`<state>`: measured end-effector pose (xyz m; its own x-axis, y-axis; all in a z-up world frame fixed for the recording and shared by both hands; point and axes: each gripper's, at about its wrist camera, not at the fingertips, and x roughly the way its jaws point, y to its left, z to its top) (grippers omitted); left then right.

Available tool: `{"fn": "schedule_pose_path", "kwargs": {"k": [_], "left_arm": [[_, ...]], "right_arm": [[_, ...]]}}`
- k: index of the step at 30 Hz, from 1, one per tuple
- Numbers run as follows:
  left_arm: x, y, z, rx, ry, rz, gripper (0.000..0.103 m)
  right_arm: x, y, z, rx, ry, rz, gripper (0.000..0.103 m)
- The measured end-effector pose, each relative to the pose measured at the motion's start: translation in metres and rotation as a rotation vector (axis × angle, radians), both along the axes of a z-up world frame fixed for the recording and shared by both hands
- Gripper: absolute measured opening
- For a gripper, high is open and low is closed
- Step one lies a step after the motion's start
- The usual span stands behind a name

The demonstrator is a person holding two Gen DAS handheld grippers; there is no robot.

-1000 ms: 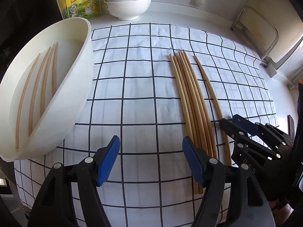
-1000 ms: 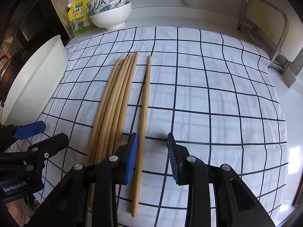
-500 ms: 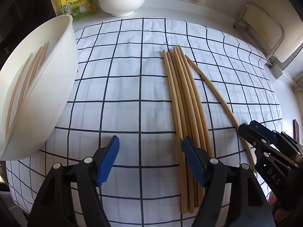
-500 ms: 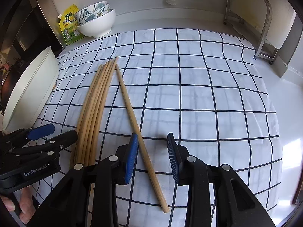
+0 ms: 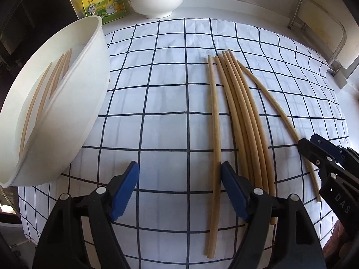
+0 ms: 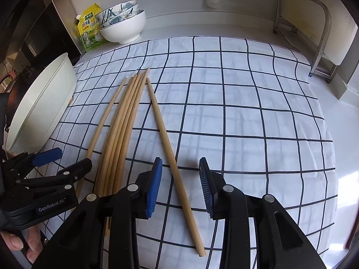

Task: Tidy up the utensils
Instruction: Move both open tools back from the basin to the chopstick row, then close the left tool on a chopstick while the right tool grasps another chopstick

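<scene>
My left tool (image 5: 179,188) hangs spread over the checked cloth (image 5: 157,89), one loose chopstick (image 5: 214,121) just inside its right pad. My right tool (image 6: 180,186) is spread too, straddling another single chopstick (image 6: 170,139). The bundle (image 6: 125,121) lies between them; more chopsticks (image 5: 44,89) sit in the white tub (image 5: 89,103).

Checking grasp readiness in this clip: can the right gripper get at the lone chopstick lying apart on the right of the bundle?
Probably yes. The right gripper is open, and the lone chopstick passes between its pads with nothing over it.
</scene>
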<state>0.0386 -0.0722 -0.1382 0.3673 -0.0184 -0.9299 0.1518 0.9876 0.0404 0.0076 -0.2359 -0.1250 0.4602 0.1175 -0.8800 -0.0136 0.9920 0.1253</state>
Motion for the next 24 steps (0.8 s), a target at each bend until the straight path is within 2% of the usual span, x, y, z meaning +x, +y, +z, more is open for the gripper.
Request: {"fn": "schedule_pose_path", "kwargs": {"k": [12,14,15,18,20,23,24], "left_arm": [[0.015,-0.008,0.001,-0.007,-0.021,0.017,0.073],[0.015,-0.011,0.002,-0.02,-0.022,0.01,0.063],[0.014,-0.012,0.003,-0.032,-0.02,0.004,0.059],[0.012,-0.017,0.004,-0.04,-0.022,-0.013,0.038],[0.009,-0.021,0.005,-0.051,-0.018,-0.027,0.021],[0.008,-0.021,0.005,-0.06,-0.007,-0.038,0.007],[0.008,-0.019,0.004,-0.068,0.0,-0.036,0.007]], "right_arm": [[0.014,0.01,-0.005,-0.068,-0.015,0.056,0.033],[0.014,0.015,-0.005,-0.099,-0.019,0.076,0.033],[0.014,0.018,-0.006,-0.113,-0.021,0.086,0.03],[0.011,0.023,-0.005,-0.126,-0.026,0.11,0.008],[0.01,0.023,-0.005,-0.115,-0.026,0.116,0.006],[0.01,0.021,-0.004,-0.091,-0.019,0.103,0.006],[0.01,0.02,-0.004,-0.076,-0.016,0.096,0.006]]}}
